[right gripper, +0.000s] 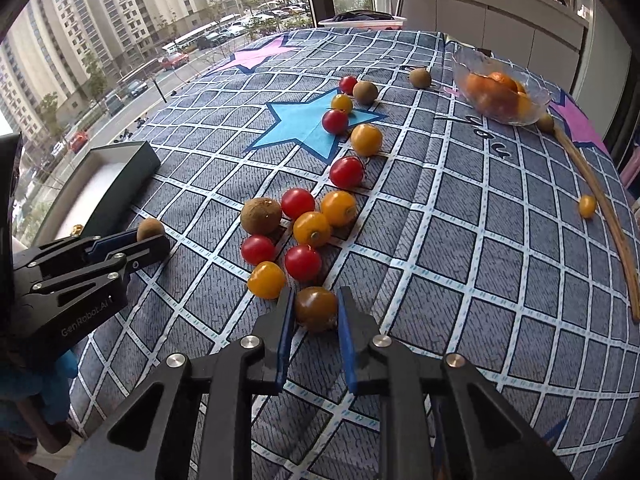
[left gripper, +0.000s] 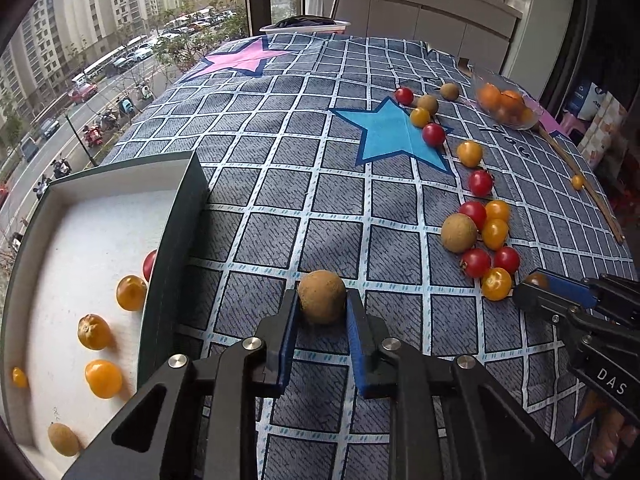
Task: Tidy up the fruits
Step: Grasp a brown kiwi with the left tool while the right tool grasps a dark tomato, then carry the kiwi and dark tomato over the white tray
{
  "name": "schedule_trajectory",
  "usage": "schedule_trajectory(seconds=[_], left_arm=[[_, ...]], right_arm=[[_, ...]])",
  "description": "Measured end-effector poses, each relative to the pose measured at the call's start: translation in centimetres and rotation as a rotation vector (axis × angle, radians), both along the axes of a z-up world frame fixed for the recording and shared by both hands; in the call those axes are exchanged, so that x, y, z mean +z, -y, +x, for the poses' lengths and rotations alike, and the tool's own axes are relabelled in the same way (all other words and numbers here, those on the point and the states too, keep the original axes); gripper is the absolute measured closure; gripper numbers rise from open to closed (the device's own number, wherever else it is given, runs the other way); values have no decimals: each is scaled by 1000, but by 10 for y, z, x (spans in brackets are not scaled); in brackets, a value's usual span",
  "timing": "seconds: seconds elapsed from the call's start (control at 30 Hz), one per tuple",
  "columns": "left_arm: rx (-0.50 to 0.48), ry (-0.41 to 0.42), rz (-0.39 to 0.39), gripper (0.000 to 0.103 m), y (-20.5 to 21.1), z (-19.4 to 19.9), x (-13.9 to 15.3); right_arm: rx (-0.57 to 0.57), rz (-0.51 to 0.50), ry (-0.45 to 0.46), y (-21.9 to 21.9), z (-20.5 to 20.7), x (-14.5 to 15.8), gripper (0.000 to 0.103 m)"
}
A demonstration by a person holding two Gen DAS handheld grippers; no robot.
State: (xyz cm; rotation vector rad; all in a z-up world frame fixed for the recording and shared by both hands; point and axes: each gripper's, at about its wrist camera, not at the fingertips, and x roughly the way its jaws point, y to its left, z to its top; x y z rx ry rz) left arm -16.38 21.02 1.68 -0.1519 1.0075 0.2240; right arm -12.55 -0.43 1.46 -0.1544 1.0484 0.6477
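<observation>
Gripping now: left gripper (left gripper: 322, 312) pinched on a brown longan (left gripper: 321, 297), just right of the dark green box (left gripper: 176, 240). Right gripper (right gripper: 313, 312) clamped on a dark brownish tomato (right gripper: 316, 307), further right of the box, at the near edge of the tomato cluster (right gripper: 304, 228) on the checked cloth (left gripper: 280, 184).

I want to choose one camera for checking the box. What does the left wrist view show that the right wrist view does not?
Only the left wrist view: fruits lying inside the box, several yellow tomatoes among them.
Only the right wrist view: the dark tomato gripped whole by the right hand-held gripper.
Both: the left hand-held gripper shut on a brown fruit, and the glass bowl.
</observation>
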Motion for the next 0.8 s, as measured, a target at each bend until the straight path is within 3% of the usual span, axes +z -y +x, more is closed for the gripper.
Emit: schedule_trajectory(seconds=[0.43, 0.8], left_arm=[[6, 33, -7, 78, 3, -19, 14], [33, 91, -6, 78, -8, -58, 40]], right_arm=[[-11, 45, -44, 19, -10, 11, 80], [19, 56, -45, 9, -22, 26, 80]])
